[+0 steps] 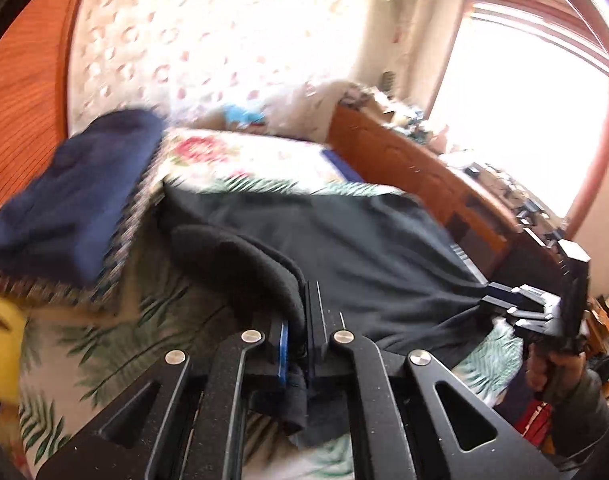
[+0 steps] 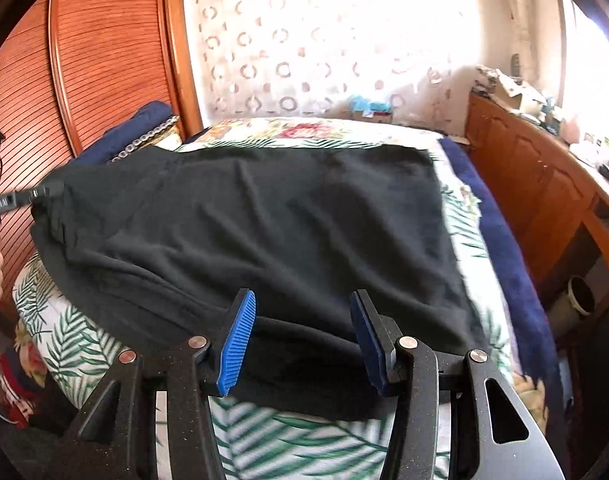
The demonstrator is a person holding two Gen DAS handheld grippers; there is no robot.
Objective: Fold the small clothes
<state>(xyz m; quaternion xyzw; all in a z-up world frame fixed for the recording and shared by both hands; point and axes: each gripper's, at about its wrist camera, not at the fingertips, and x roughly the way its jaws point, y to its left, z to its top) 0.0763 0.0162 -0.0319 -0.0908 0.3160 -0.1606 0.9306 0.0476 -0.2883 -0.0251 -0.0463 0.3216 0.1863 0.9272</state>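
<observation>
A black garment (image 2: 244, 232) lies spread over a bed with a leaf-print cover (image 2: 288, 436). In the left wrist view my left gripper (image 1: 302, 340) is shut on a fold of the black garment (image 1: 344, 248); the cloth bunches between the blue pads. The left gripper also shows in the right wrist view (image 2: 44, 191), pinching the garment's left corner. My right gripper (image 2: 302, 344) is open, its blue pads (image 2: 236, 344) apart over the garment's near edge. The right gripper shows in the left wrist view (image 1: 488, 300) at the cloth's far corner.
A navy folded blanket (image 1: 76, 196) lies at the bed's head. A wooden slatted wardrobe (image 2: 84, 60) stands left. A wooden cabinet (image 2: 536, 184) with clutter runs along the right. A navy towel (image 2: 500, 240) lies on the bed's right edge. A bright window (image 1: 524, 100) is behind.
</observation>
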